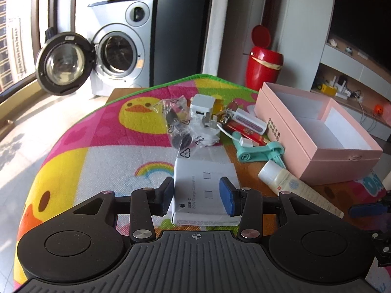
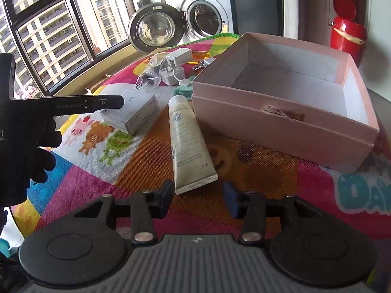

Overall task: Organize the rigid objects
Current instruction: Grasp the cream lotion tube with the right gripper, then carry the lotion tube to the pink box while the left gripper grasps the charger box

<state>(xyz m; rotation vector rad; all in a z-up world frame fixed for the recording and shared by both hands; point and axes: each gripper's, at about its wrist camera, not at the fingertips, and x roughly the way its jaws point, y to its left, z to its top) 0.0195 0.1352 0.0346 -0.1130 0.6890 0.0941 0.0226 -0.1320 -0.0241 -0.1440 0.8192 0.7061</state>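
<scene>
A white USB-C charger box (image 1: 204, 190) lies on the colourful mat, and my left gripper (image 1: 199, 196) has its pads against both sides of it. The same box shows in the right wrist view (image 2: 136, 117), partly hidden by the left gripper's black body. A cream tube (image 2: 188, 144) lies on the mat just ahead of my right gripper (image 2: 198, 197), which is open and empty. The tube also shows in the left wrist view (image 1: 293, 185). An open pink box (image 2: 288, 97) with nothing inside stands at the right, also in the left wrist view (image 1: 317, 131).
A pile lies beyond the charger box: a clear bag of black parts (image 1: 176, 127), a white plug adapter (image 1: 202, 109), a red lighter (image 1: 246, 134), a teal clip (image 1: 259, 151). A red bin (image 1: 264, 66) and a washing machine (image 1: 119, 48) with open door stand beyond the table.
</scene>
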